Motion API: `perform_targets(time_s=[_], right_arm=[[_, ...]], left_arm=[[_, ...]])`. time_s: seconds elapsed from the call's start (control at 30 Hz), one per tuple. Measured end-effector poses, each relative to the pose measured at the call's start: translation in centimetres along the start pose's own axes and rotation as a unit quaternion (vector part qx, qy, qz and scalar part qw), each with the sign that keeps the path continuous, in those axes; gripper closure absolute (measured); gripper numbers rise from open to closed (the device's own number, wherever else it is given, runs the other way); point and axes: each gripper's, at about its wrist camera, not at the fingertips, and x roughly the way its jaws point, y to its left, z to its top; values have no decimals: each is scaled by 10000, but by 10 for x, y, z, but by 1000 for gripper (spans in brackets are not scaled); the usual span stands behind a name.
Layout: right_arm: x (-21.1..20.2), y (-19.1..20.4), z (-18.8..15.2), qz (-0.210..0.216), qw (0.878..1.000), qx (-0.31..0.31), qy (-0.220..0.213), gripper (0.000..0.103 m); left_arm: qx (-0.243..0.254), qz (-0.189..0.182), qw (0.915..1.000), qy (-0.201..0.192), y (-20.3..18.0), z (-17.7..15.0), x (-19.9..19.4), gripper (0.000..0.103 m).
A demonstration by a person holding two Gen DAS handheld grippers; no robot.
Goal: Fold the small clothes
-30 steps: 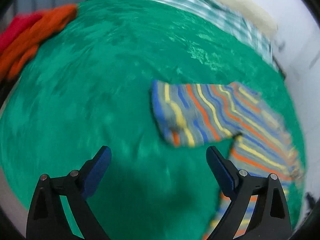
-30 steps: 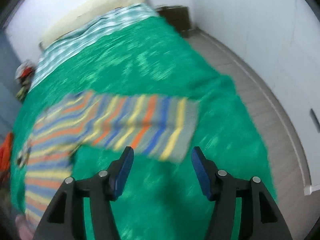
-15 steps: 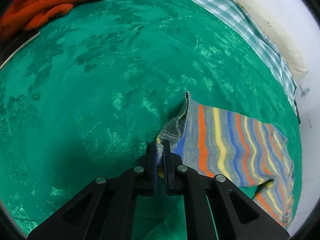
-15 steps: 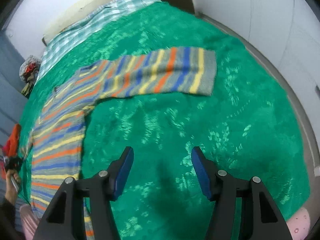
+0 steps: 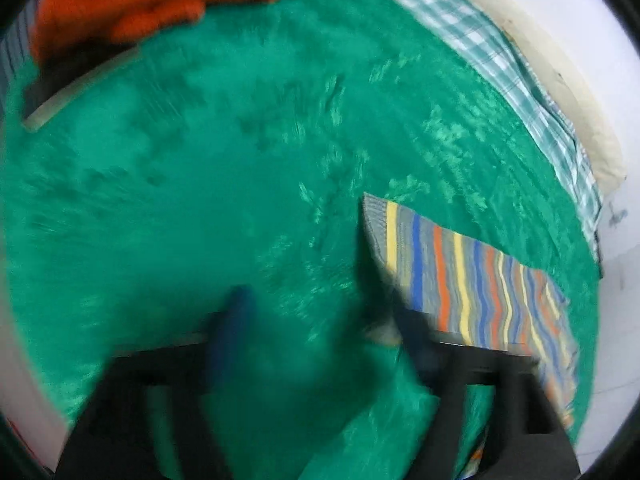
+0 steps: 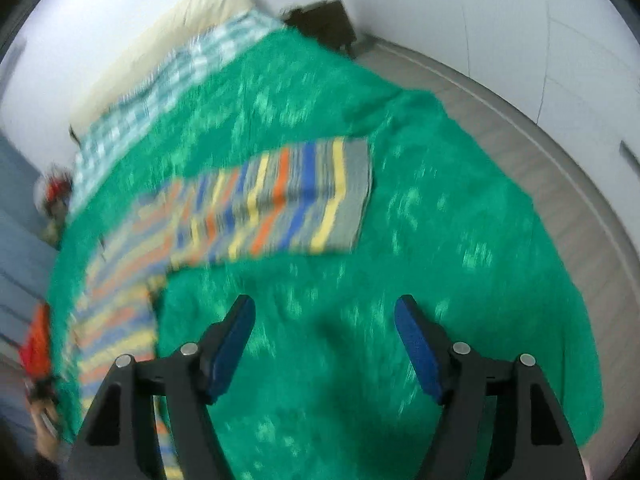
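Note:
A striped knit sweater in grey, blue, orange and yellow lies on the green bedspread (image 5: pixel 200 200). In the blurred left wrist view one sleeve (image 5: pixel 460 272) lies flat to the right, its grey cuff just beyond the right finger. My left gripper (image 5: pixel 324 328) is open, its jaws opening, with only bedspread between them. In the right wrist view the other sleeve (image 6: pixel 280 208) stretches across the bedspread (image 6: pixel 440 240) ahead, and the sweater's body (image 6: pixel 116 320) runs down the left side. My right gripper (image 6: pixel 326 344) hangs short of that sleeve, jaws opening, nothing between them.
Orange clothes (image 5: pixel 140 8) are piled at the bed's far left edge. A checked sheet (image 5: pixel 500 52) and a cream pillow (image 5: pixel 560 92) lie at the head of the bed. Grey floor (image 6: pixel 520 128) and a dark nightstand (image 6: pixel 324 20) border the right side.
The left gripper went from open to shut on the sleeve's cuff, then let go; the sleeve now lies flat. The right gripper's jaws have widened and the right sleeve looks nearer.

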Motion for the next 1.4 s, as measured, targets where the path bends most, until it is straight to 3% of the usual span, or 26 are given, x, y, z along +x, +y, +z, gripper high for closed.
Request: perform_targets(time_s=[0.07, 0.17, 0.3, 0.37, 0.4, 0.43, 0.47, 0.57, 0.67, 0.73, 0.77, 0.8, 0.9, 0.93, 0.97, 1.0, 1.07, 1.2, 1.3, 1.4], right_arm=[[1, -11, 18, 259, 9993, 224, -126, 31], [18, -26, 49, 381, 9981, 476, -78, 31], [73, -42, 69, 522, 9913, 866, 847, 31], [83, -38, 66, 579, 9901, 791, 1008, 36], [86, -33, 64, 577, 9895, 657, 1151, 71], [90, -29, 63, 568, 9880, 537, 1332, 99], [91, -29, 61, 578, 9867, 539, 1420, 101], [74, -38, 62, 155, 9916, 571, 1149, 101], [76, -37, 60, 240, 9914, 501, 1187, 100], [76, -36, 62, 313, 9917, 505, 1144, 79], [74, -37, 63, 426, 9919, 595, 1035, 56], [71, -41, 63, 604, 9915, 686, 930, 49], [77, -46, 68, 862, 9898, 908, 674, 49], [83, -47, 69, 969, 9884, 943, 691, 55], [94, -44, 67, 1048, 9867, 924, 837, 67], [101, -41, 67, 1109, 9853, 872, 962, 98], [107, -26, 65, 691, 9904, 442, 1113, 100], [83, -10, 74, -369, 9965, 309, 690, 100], [65, 32, 86, -308, 9979, -216, 523, 100], [38, 97, 101, 158, 9975, -650, 248, 100]], left_arm=[[331, -154, 9991, -197, -10, -10, -22, 11], [702, -443, 9964, -146, -27, -30, -40, 11], [893, -679, 9936, -147, -43, -54, -54, 11], [1013, -689, 9924, -89, -49, -66, -53, 11], [1087, -637, 9920, -44, -53, -70, -49, 11], [1161, -560, 9917, 21, -56, -72, -43, 11], [1218, -457, 9914, 106, -57, -76, -40, 11], [1155, -391, 9924, 152, -52, -82, -38, 11], [1173, -329, 9923, 229, -49, -88, -38, 11], [1186, -308, 9923, 178, -49, -91, -41, 11], [1186, -337, 9923, 134, -48, -90, -43, 11], [1191, -352, 9922, 112, -48, -92, -44, 11], [1217, -303, 9921, 101, -47, -90, -40, 11], [1220, -271, 9921, 103, -46, -90, -37, 11], [1218, -246, 9922, 95, -46, -90, -35, 11], [1218, -216, 9923, 80, -44, -90, -33, 11], [1229, -114, 9923, 34, -40, -91, -31, 11], [1058, -90, 9943, -26, -24, -97, -27, 11], [977, -221, 9949, -88, -22, -95, -28, 11], [998, -282, 9946, -87, -21, -95, -28, 11]])
